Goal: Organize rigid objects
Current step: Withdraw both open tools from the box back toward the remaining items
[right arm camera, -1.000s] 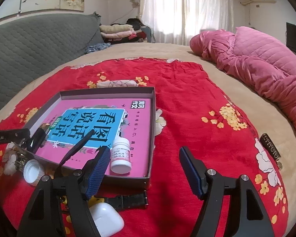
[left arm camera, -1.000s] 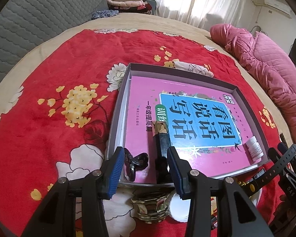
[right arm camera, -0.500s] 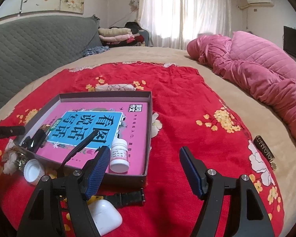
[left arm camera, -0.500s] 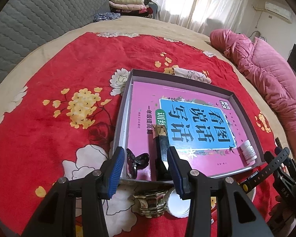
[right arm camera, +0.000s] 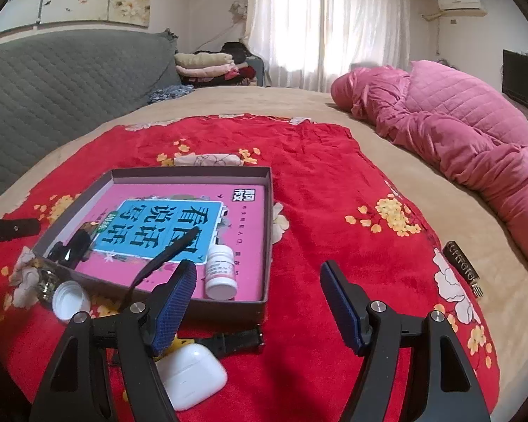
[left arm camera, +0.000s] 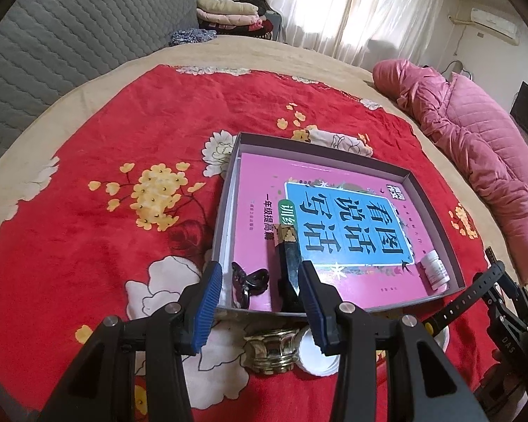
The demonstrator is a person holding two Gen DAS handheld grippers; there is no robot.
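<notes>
My left gripper has its jaws apart with nothing between them, and it has pulled back and up from the box over the last second; the box sits smaller and farther off in the left wrist view. So I read that as a drop finished: the black tube and the hair clip lie inside the box at its near edge, on the pink book. My right gripper is wide open too, holding nothing, hanging just outside the box's near right corner; it has barely shifted. The little white bottle stands inside that corner. Still outside the box: the brass lid and white cap against its near wall, the earbud case and watch strap just in front, and a dark bar far to the right. Plenty left, I'd say.
</notes>
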